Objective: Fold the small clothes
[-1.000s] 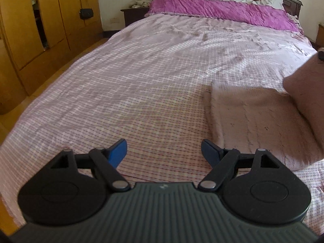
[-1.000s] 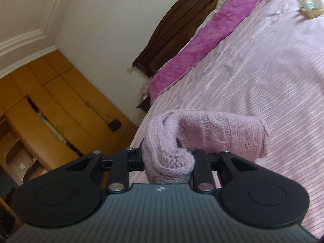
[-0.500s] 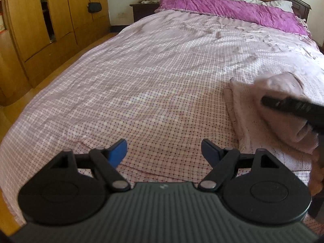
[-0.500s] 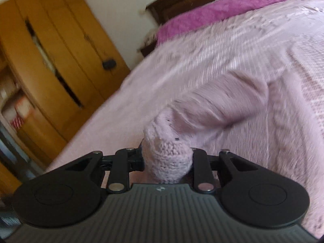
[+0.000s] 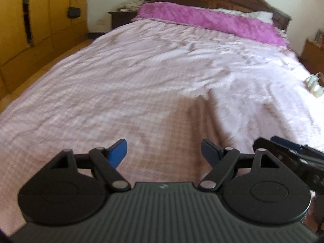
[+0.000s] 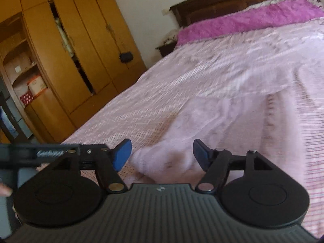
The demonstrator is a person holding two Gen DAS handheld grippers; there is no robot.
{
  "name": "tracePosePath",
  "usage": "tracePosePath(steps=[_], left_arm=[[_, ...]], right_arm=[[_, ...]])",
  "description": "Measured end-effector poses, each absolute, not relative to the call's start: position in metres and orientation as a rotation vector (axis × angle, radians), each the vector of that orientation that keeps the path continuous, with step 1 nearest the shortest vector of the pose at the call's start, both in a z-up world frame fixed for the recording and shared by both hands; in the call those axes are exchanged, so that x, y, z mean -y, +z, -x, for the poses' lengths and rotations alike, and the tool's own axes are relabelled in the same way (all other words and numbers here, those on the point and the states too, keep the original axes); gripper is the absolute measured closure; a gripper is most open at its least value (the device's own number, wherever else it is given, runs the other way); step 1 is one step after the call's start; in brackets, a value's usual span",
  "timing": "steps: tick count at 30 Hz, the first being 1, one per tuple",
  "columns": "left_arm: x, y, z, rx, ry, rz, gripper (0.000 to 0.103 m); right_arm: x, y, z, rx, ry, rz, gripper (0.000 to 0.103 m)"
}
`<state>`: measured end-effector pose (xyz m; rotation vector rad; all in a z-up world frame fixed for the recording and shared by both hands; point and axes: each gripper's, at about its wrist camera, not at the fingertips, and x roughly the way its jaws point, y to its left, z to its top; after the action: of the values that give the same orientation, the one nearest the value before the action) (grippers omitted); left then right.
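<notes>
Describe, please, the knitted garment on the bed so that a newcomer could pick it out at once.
Start from the big bed with its pale pink checked sheet. Near its foot end, just ahead of the right gripper, lies the garment. Its thick, fuzzy pale pink knit sets it apart from the thin, flat sheet.

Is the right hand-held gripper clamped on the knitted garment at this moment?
No, the right hand-held gripper stands open, its pads clear of the knitted garment lying between them.
</notes>
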<state>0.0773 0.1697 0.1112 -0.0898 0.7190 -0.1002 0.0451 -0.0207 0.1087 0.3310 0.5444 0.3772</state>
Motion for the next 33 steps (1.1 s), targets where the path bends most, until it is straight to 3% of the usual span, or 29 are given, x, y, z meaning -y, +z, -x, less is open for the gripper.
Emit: tracePosePath(steps=[11, 17, 21, 23, 26, 31, 33], left_arm=[[-0.131, 0.096, -0.122, -0.709, -0.274, 0.195, 0.023], [-0.107, 0.076, -0.16, -0.738, -0.308, 0.154, 0.033], [-0.099, 0.056, -0.18, -0.791, -0.309, 0.179, 0.048], [-0.102, 0.05, -0.182, -0.788, -0.342, 0.24, 0.072], [-0.106, 0.053, -0.176, -0.75, -0.322, 0.244, 0.087], [-0.125, 0.064, -0.163, -0.702, -0.22, 0.216, 0.102], [-0.132, 0.056, -0.167, -0.737, -0.154, 0.166, 0.102]], right_arm=[[0.116, 0.103, -0.027, -0.536, 0.126, -0.449, 0.025], [0.141, 0.081, -0.028, -0.564, 0.075, -0.515, 0.025], [0.145, 0.068, -0.032, -0.581, 0.065, -0.525, 0.025], [0.146, 0.064, -0.035, -0.589, 0.063, -0.532, 0.025], [0.149, 0.061, -0.037, -0.592, 0.071, -0.552, 0.024], [0.14, 0.062, -0.039, -0.603, 0.115, -0.558, 0.024], [0.131, 0.062, -0.04, -0.612, 0.141, -0.534, 0.024]])
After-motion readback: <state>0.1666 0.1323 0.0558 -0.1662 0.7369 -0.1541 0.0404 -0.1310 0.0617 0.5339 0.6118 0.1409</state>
